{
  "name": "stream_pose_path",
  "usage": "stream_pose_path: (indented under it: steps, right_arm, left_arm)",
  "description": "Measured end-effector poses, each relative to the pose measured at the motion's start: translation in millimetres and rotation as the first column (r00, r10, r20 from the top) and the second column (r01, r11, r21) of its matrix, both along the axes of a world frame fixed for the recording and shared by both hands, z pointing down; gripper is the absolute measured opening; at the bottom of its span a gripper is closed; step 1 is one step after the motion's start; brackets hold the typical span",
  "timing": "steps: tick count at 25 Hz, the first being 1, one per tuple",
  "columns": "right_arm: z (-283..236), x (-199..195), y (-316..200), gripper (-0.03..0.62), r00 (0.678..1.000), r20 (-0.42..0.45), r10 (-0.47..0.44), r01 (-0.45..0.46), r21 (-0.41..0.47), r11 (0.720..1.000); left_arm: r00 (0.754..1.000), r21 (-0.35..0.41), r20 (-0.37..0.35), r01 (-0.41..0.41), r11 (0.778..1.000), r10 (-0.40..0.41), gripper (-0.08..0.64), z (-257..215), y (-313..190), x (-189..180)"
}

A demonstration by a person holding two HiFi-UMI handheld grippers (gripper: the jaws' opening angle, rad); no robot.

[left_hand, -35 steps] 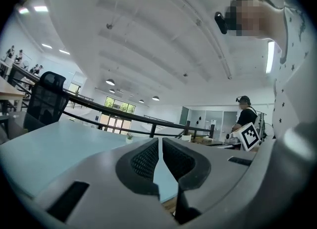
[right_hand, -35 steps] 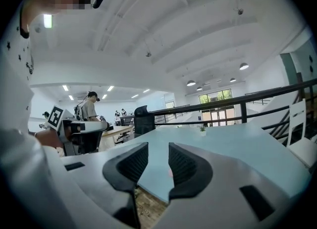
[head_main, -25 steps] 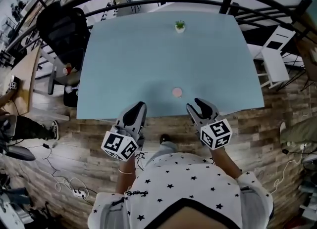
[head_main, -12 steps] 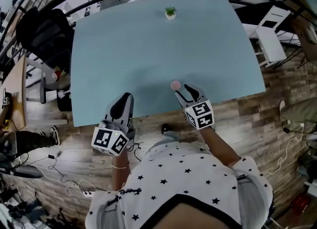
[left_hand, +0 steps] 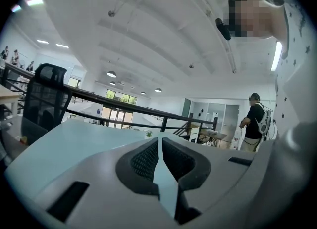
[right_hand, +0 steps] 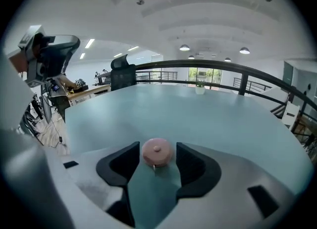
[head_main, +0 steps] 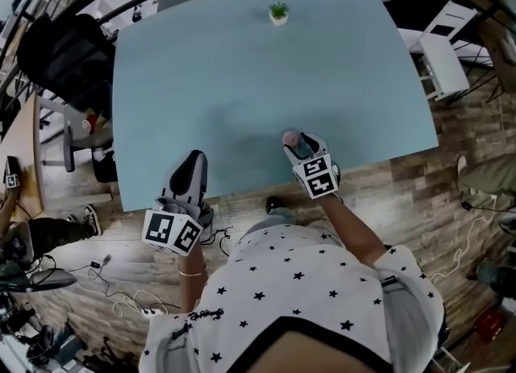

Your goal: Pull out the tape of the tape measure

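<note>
Near the front edge of the tabletop (head_main: pixel 242 65), at about 5 o'clock from its centre, the round pink tape measure (right_hand: pixel 157 152) lies flat between the tips of the right tool (head_main: pixel 295 146). That tool's jaws have just been opening and stand wide, the pads not pressing it. At 7 o'clock the left tool (left_hand: pixel 159 146) reaches over the edge, jaws pressed together and empty. A small potted plant (head_main: pixel 278 14) sits at 12 o'clock.
</note>
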State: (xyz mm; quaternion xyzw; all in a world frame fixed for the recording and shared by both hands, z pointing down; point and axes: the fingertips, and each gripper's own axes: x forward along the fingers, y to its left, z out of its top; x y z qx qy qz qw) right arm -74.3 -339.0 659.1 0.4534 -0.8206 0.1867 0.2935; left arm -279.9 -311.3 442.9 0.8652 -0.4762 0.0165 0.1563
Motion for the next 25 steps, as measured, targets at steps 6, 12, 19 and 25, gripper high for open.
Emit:
stream_pose_path:
  steps: [6, 12, 19, 25]
  right_arm:
    - [18, -1, -3, 0.235, 0.998, -0.059, 0.002, -0.003, -0.020, 1.000]
    - [17, -2, -3, 0.210, 0.996, -0.091, -0.022, 0.020, -0.028, 0.999]
    - [0, 5, -5, 0.209, 0.994, -0.069, -0.090, 0.091, 0.010, 0.996]
    - [-50, 15, -8, 0.209, 0.981, -0.055, -0.184, 0.190, 0.118, 0.975]
  left_arm:
    - [1.000, -0.009, -0.001, 0.027, 1.000, -0.027, 0.046, 8, -3, -14]
    - [0.999, -0.006, -0.005, 0.042, 0.999, -0.042, 0.046, 7, -4, -16]
    - [0.998, -0.003, 0.004, 0.066, 0.998, -0.066, 0.046, 8, 5, -4]
    - [0.994, -0.029, -0.043, 0.097, 0.995, -0.098, 0.046, 5, 17, 11]
